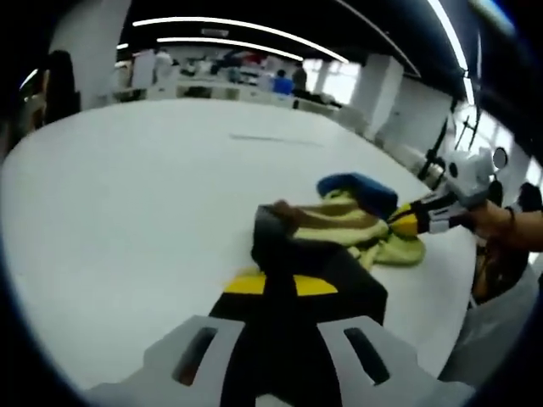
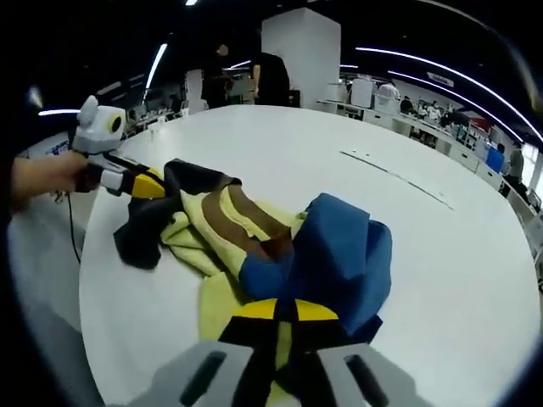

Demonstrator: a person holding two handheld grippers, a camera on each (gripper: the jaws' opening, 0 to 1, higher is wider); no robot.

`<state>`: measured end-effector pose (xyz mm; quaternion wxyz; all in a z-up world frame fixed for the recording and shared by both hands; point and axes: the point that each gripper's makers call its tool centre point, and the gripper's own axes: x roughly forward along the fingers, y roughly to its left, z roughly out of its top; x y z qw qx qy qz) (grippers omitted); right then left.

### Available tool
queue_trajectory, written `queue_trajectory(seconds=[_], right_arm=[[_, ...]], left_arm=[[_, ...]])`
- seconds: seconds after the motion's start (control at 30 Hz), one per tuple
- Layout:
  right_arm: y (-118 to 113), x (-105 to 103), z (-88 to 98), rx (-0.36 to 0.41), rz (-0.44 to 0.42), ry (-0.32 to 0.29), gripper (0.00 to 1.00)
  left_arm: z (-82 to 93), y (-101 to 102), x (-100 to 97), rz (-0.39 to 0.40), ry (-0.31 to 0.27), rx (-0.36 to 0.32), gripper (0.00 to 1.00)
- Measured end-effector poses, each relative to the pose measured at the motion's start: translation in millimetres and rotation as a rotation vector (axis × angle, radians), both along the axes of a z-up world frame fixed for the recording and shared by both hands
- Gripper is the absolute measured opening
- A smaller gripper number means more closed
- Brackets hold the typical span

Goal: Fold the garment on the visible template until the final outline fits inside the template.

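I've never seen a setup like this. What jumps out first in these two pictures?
A crumpled garment in blue, pale yellow, brown and black lies bunched on a big white table, near its edge. Two yellow-and-black grippers pinch it from opposite ends: the right gripper on the blue part, the left gripper on the black part. Behind stretches a dim hall with long ceiling lights.

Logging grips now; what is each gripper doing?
Left gripper: shut on the garment's black part.
Right gripper: shut on its blue part.

Open-plan office: ceiling light strips (image 1: 229,25), pillar (image 2: 301,55), distant desks (image 2: 407,119).
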<state>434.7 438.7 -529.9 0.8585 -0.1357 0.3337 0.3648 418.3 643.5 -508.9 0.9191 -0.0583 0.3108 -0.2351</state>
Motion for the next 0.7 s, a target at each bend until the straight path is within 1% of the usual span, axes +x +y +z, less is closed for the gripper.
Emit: queue_trajectory(seconds=[0.1,0.2,0.23,0.33,0.57,0.7], right_arm=[[-1.1,0.7,-2.6,-0.003,-0.012,0.01,0.0],[-0.5,1.6,-3.4,-0.004,-0.004,0.002,0.0],[-0.5,1.0,-2.8,-0.008,0.001,-0.002,0.0],[-3.2,-0.3,2.8,-0.006,-0.006,-0.014,0.0],[-14.8,3.0,28.5,0.014,-0.027,-0.073,0.0],[-16.3,8.4,51.1,0.04,-0.033,-0.121,0.0]], left_arm=[[-0.4,0.0,-0.3,0.008,0.002,-0.001,0.05],[-0.4,1.6,-1.5,0.019,0.009,-0.006,0.0],[-0.3,1.8,-2.2,0.026,0.015,-0.01,0.0],[0.9,4.5,-4.0,0.038,0.014,0.004,0.0],[14.4,8.5,-7.1,0.03,0.001,0.045,0.0],[30.5,11.9,-6.3,0.023,-0.028,0.069,0.0]])
